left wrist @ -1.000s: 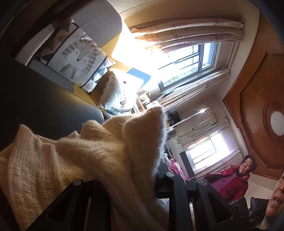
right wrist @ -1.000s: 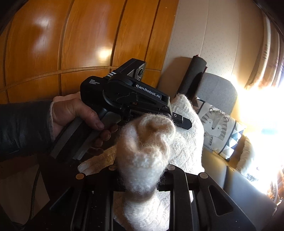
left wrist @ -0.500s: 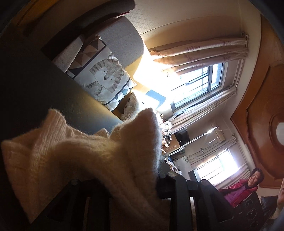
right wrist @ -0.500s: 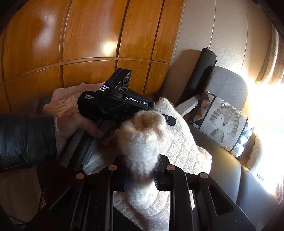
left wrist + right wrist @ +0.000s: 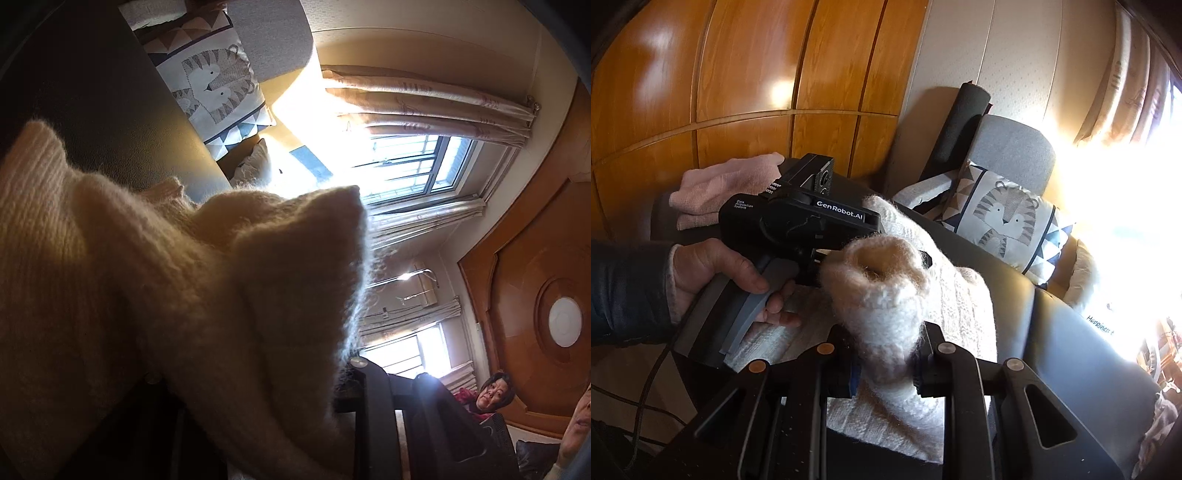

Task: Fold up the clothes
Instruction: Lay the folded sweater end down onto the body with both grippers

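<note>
A fluffy cream knit sweater (image 5: 956, 332) lies partly on a dark sofa seat (image 5: 1071, 350). My right gripper (image 5: 884, 373) is shut on a bunched fold of it, which bulges up between the fingers (image 5: 932, 369). A person's hand (image 5: 713, 269) holds my left gripper (image 5: 919, 258) just to the left, its tip buried in the knit. In the left wrist view the sweater (image 5: 166, 295) fills the lower left and drapes over my left gripper (image 5: 266, 398). That gripper is shut on the fabric. Only its right finger (image 5: 373, 413) shows.
A tiger-print cushion (image 5: 1004, 218) leans on a grey chair back (image 5: 1012, 147) behind the sweater. A folded pink garment (image 5: 716, 188) lies at the left by the wood-panelled wall (image 5: 738, 74). Glare from the window (image 5: 406, 166) washes out the right. Two people (image 5: 491, 395) sit far off.
The left gripper sank with the sweater and rolled; the knit now fills more of its view. In the right wrist view the left hand dropped and the pink garment came into sight behind it.
</note>
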{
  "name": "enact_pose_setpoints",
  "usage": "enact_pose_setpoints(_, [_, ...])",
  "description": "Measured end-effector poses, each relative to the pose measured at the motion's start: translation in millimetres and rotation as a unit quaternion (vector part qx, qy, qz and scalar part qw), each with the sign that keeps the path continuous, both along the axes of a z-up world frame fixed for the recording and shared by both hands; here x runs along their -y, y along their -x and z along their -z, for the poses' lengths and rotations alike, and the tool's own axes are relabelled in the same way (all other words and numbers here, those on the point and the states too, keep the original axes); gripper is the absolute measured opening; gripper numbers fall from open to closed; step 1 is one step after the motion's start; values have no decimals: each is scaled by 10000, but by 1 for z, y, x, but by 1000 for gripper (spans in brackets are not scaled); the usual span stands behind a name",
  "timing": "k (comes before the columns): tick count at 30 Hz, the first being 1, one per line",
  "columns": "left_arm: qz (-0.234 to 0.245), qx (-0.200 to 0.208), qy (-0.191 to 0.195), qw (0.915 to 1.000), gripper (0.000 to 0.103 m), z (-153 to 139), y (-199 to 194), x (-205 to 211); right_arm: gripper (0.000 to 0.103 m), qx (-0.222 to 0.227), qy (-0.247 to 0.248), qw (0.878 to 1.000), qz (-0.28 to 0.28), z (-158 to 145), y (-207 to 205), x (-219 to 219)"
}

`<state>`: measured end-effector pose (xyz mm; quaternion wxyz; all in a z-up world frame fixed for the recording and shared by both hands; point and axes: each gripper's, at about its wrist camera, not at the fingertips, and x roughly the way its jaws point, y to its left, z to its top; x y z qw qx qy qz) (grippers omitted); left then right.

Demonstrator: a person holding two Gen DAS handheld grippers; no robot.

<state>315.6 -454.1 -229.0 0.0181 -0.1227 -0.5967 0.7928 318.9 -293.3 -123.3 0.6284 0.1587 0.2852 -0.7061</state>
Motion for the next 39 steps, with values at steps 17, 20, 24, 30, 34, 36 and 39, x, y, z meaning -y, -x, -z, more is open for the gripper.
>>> enact_pose_setpoints(17, [143,1375,970,9856,25,-82,-1,10,23,72,528,9984,-210,-32,-12,12])
enact_pose_setpoints(20, [176,1272,1050,9861,25,-92,-9,17,23,61,561,9978,-343,-36,-23,21])
enact_pose_setpoints(24, [189,887,992,9909,25,-87,-29,31,23,17,539,9969,-576,-34,-44,36])
enact_pose_setpoints(30, [-201,578,518,9968,25,-57,-69,56,23,-46,467,9951,-866,-28,-72,63])
enact_pose_setpoints(34, [-210,838,555,9947,25,-50,-80,71,23,73,295,9946,-994,-22,-84,86])
enact_pose_setpoints(36, [-245,1080,593,9921,27,-44,-82,82,25,333,124,9932,-1110,-16,-86,103])
enact_pose_setpoints(39, [-384,1405,572,9877,28,-27,-90,101,44,716,-182,9891,-1273,3,-91,127])
